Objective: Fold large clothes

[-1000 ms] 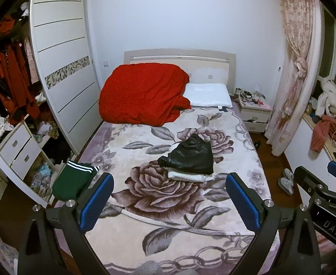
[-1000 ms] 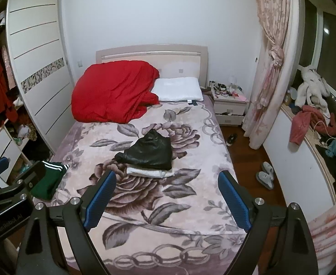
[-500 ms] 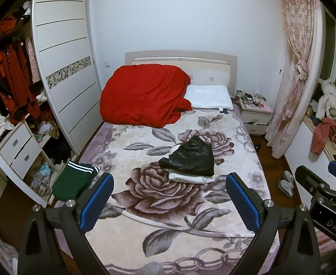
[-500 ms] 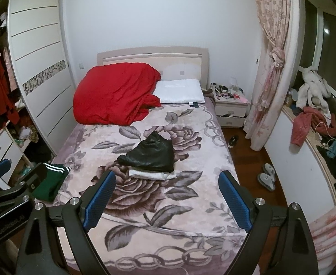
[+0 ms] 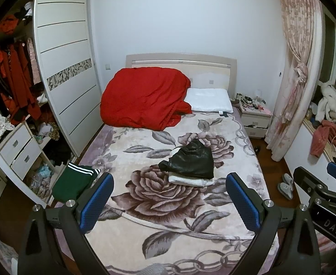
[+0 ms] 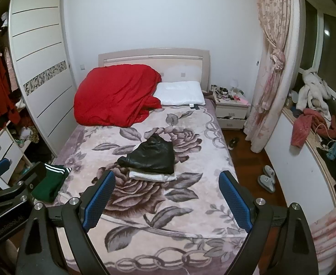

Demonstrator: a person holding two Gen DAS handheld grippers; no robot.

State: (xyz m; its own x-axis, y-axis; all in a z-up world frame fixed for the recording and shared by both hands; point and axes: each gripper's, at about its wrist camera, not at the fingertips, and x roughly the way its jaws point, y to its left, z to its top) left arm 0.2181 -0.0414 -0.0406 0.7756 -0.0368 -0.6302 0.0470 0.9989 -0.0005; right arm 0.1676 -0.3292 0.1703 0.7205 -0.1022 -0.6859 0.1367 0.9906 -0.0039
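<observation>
A folded black leather garment point(image 5: 192, 161) lies on a folded white garment point(image 5: 189, 180) in the middle of the bed point(image 5: 168, 208); both show in the right wrist view too, black point(image 6: 151, 157) on white point(image 6: 153, 176). A green garment with white stripes point(image 5: 72, 181) lies at the bed's left edge, also in the right wrist view point(image 6: 51, 180). My left gripper point(image 5: 169, 202) is open and empty above the foot of the bed. My right gripper point(image 6: 166, 200) is open and empty beside it.
A red quilt point(image 5: 142, 100) and white pillow point(image 5: 208, 99) lie at the headboard. An open wardrobe point(image 5: 9, 105) stands left. A nightstand point(image 5: 255, 120), pink curtain point(image 5: 293, 68), slippers point(image 5: 285, 184) and a cluttered ledge point(image 6: 316, 123) are on the right.
Both grippers have drawn back and risen slightly, so the bed looks a little farther and lower. Both stay open and empty. The clothes have not moved.
</observation>
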